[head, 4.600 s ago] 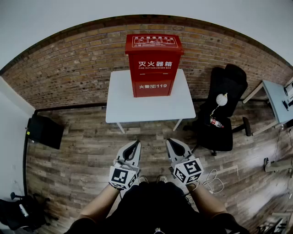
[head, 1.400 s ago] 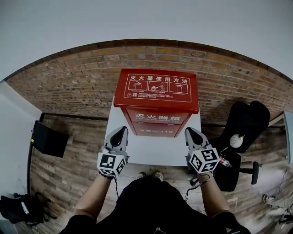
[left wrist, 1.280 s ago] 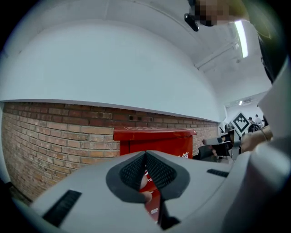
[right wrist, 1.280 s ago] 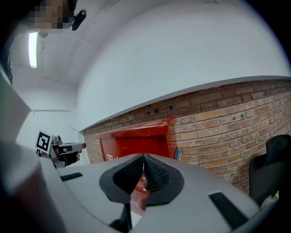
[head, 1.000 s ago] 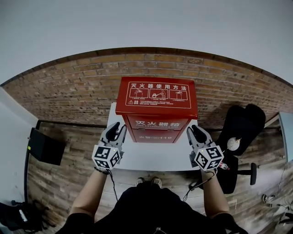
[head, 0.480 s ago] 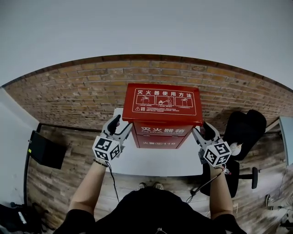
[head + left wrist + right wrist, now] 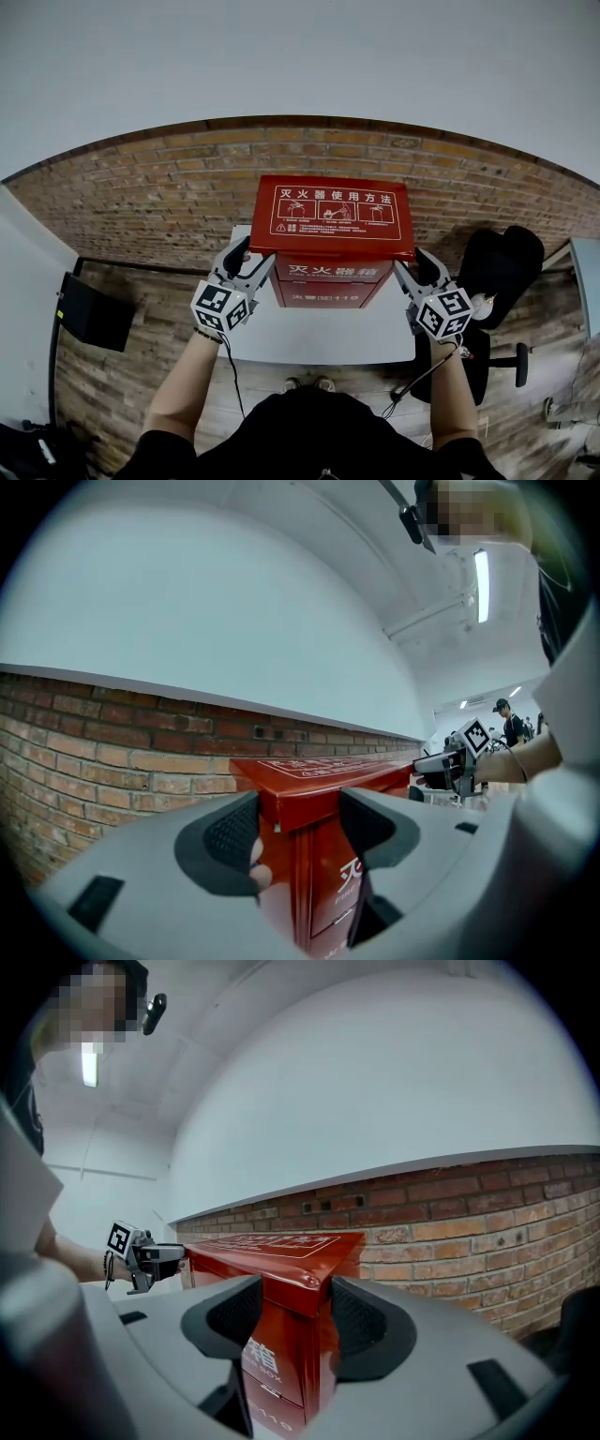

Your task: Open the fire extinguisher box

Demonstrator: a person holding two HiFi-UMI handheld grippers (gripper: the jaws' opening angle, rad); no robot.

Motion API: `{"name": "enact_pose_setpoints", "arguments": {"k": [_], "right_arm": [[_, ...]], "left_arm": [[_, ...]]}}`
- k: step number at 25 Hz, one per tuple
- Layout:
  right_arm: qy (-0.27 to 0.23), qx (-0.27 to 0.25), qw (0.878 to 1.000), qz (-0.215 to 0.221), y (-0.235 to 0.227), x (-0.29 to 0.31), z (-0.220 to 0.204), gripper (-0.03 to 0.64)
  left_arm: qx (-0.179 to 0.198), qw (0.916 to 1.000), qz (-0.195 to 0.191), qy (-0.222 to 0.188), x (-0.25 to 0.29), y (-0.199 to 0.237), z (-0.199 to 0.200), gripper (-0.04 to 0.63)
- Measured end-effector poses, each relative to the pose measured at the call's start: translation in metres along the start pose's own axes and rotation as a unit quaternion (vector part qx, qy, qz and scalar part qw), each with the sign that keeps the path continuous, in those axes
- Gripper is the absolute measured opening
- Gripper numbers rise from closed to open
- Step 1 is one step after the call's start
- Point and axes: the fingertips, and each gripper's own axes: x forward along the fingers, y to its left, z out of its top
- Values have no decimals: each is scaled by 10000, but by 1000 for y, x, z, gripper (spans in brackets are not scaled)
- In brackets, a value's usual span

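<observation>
A red fire extinguisher box (image 7: 328, 274) stands on a white table (image 7: 319, 330) against a brick wall. Its flat lid (image 7: 333, 211) carries white print. My left gripper (image 7: 251, 255) sits at the lid's front left corner and my right gripper (image 7: 414, 262) at its front right corner. Both have just been opening and now stand wide. In the left gripper view the lid corner (image 7: 319, 771) lies between the pads (image 7: 230, 841), with no clear pressing. The right gripper view shows the other lid corner (image 7: 281, 1251) between its pads (image 7: 230, 1316) the same way.
A black office chair (image 7: 502, 261) stands right of the table. A black case (image 7: 89, 314) lies on the wood floor to the left. The brick wall (image 7: 141, 197) runs close behind the box.
The box has come much nearer in the head view. Both grippers rose from below the table edge to the lid's front corners, and their jaws spread wide.
</observation>
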Motion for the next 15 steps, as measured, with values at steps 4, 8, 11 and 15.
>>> {"name": "enact_pose_setpoints", "arguments": {"k": [4, 8, 11, 15], "right_arm": [[1, -115, 9999, 80, 4, -3, 6, 239], [-149, -351, 9988, 313, 7, -7, 27, 241], [-285, -586, 9971, 386, 3, -6, 50, 241], [-501, -897, 9939, 407, -4, 2, 83, 241]], "left_arm": [[13, 10000, -6, -16, -1, -1, 7, 313], [120, 9998, -48, -125, 0, -3, 27, 313], [243, 9994, -117, -222, 4, -3, 49, 313], [437, 9980, -188, -421, 13, 3, 80, 314]]}}
